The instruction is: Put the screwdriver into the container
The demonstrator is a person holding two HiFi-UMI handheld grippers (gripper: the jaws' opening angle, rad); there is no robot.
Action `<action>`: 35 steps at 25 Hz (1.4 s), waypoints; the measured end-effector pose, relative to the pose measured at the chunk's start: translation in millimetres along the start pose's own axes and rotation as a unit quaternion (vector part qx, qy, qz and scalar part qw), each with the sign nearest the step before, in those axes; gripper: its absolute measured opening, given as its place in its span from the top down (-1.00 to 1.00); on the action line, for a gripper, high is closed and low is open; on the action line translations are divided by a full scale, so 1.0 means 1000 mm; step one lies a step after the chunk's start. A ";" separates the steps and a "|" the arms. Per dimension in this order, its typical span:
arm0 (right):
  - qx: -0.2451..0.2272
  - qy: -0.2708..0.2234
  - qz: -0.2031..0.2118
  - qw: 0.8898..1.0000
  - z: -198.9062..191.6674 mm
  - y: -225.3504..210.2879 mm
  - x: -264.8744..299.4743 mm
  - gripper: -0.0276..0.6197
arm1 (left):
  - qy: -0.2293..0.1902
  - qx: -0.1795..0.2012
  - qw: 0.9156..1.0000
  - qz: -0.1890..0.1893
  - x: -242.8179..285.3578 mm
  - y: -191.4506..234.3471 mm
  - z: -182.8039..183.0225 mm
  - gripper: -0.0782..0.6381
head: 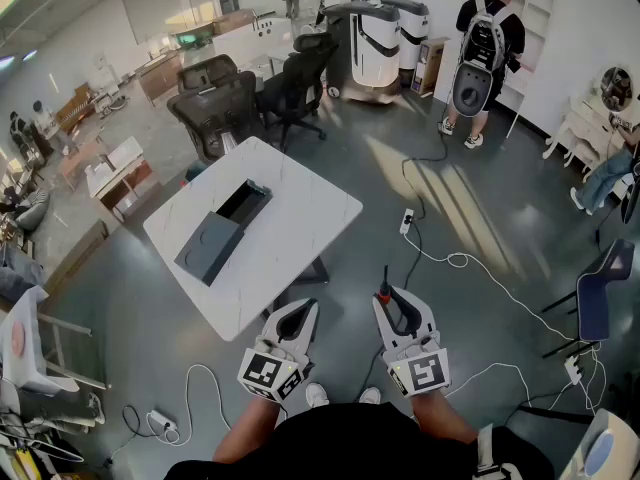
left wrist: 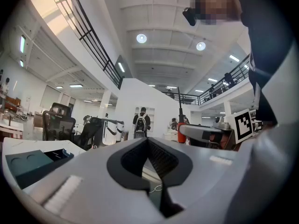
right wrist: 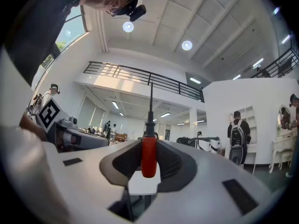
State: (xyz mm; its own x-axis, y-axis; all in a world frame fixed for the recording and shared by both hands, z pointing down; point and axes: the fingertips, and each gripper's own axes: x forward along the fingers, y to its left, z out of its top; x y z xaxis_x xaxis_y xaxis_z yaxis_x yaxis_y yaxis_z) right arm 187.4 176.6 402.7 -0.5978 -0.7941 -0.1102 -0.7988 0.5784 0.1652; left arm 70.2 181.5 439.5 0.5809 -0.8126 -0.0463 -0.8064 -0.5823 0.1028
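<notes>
A dark grey container [head: 222, 230] lies open on the white table [head: 300, 208], ahead and to the left of both grippers. My right gripper [head: 392, 303] is shut on a screwdriver [head: 383, 293] with a red handle. In the right gripper view the red handle [right wrist: 148, 155] sits clamped between the pads and the thin shaft points straight up past the right gripper [right wrist: 148, 148]. My left gripper [head: 305, 313] hovers off the table's near corner, shut and empty. In the left gripper view its jaws [left wrist: 148, 143] meet at the tips, with the container [left wrist: 35, 162] at far left.
Black office chairs [head: 250, 98] stand beyond the table. White cables and a power strip [head: 407, 221] lie on the grey floor to the right. A person with a backpack [head: 485, 43] stands at shelves far back. A blue chair [head: 605, 293] is at the right edge.
</notes>
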 end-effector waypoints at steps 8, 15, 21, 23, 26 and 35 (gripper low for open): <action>0.000 -0.003 0.000 1.000 0.004 -0.003 0.008 0.61 | 0.001 0.004 1.000 0.004 0.004 0.006 0.005 0.77; 0.015 -0.013 0.001 1.000 0.006 0.008 0.018 0.61 | -0.001 0.004 1.000 0.006 -0.006 0.022 0.004 0.76; 0.025 -0.025 0.003 0.999 0.008 0.026 0.031 0.61 | -0.001 0.012 1.000 -0.001 -0.018 0.039 0.002 0.76; 0.025 -0.025 0.000 0.999 0.008 0.033 0.035 0.61 | 0.001 0.016 1.000 0.001 -0.023 0.047 0.000 0.77; 0.019 -0.019 -0.008 1.000 0.006 0.041 0.042 0.61 | 0.011 0.021 1.000 0.012 -0.029 0.063 -0.005 0.76; 0.017 -0.006 -0.016 1.000 -0.006 0.028 0.055 0.61 | 0.022 0.011 0.999 0.024 -0.017 0.082 -0.018 0.76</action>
State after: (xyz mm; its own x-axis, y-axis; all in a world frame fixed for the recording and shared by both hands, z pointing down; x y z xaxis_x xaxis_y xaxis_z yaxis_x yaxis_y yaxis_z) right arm 132.7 148.2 407.2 -0.5733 -0.8095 -0.1269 -0.8187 0.5599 0.1273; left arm -4.0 148.2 466.3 0.5450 -0.8384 0.0015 -0.8356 -0.5431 0.0828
